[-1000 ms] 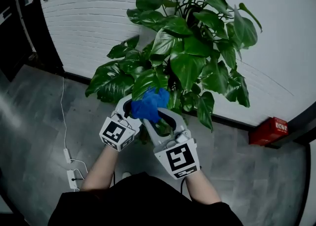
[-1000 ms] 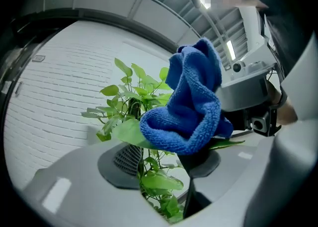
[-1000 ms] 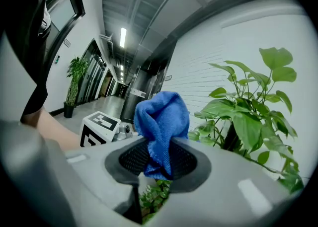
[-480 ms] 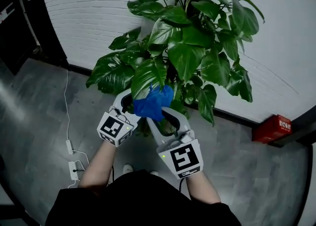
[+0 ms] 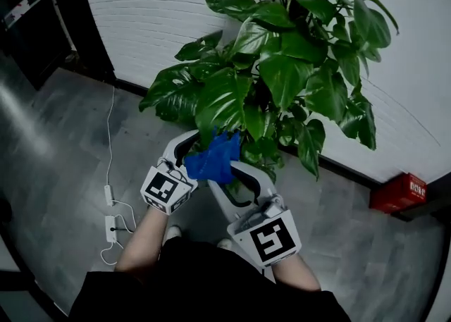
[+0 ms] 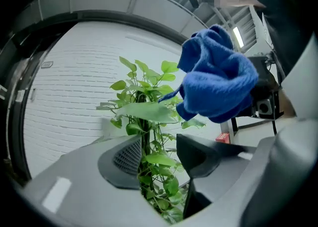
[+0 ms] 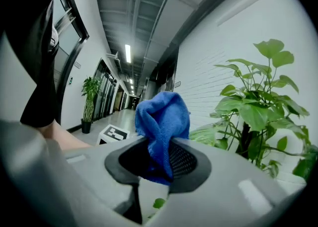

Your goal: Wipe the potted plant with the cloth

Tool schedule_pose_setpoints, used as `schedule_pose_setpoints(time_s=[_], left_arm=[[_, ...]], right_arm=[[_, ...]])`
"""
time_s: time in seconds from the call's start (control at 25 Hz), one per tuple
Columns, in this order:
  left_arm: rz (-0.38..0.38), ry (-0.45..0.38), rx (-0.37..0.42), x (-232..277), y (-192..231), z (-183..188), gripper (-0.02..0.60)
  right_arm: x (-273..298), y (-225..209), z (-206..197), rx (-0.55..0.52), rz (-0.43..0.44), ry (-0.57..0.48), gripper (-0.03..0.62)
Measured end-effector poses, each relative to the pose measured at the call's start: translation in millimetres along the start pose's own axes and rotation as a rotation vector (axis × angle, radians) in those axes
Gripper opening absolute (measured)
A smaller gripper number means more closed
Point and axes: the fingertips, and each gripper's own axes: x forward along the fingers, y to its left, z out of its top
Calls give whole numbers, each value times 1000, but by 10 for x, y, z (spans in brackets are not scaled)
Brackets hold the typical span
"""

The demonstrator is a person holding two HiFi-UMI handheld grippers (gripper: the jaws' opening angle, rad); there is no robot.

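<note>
Right gripper view: right gripper (image 7: pixel 158 164) clamps crumpled blue cloth (image 7: pixel 164 116) — left gripper (image 6: pixel 156 159) (beside) gapes.

The potted plant (image 5: pixel 282 74) never shows its pot in the head view: the low leaves and the blue cloth (image 5: pixel 215 158) sit right over where the stems go down, and the top leaves run off the upper edge. The cloth's lower end vanishes down between the right gripper's (image 7: pixel 160 165) clamped jaws. Print on the red box (image 5: pixel 399 194) is way too small to read.
</note>
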Motion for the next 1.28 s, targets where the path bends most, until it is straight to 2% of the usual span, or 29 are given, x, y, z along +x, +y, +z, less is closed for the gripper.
schedule_pose_setpoints(time_s=[0.16,0.28,0.6,0.76,0.92,1.12,1.28], left_arm=[[34,8,-50,-253,293,-165,225],[34,4,-40,-455,566,-170,225],[144,-13,-19,-1571,1866,-123,224],[180,-3,-18,-2103,2423,-126,219],[223,17,-16,-2547,2913,-215,216],[236,23,-38,-2582,3358,-379,216],[204,35,-33,-2237,3712,-490,216]], right_arm=[[185,291,167,19,48,-52,109],[490,465,281,33,57,-84,109],[1674,1020,440,148,75,-144,109],[2263,1123,466,212,88,-200,109],[2763,1228,430,291,93,-204,109],[3177,1119,361,298,78,-193,109],[3449,681,297,291,29,-214,109]])
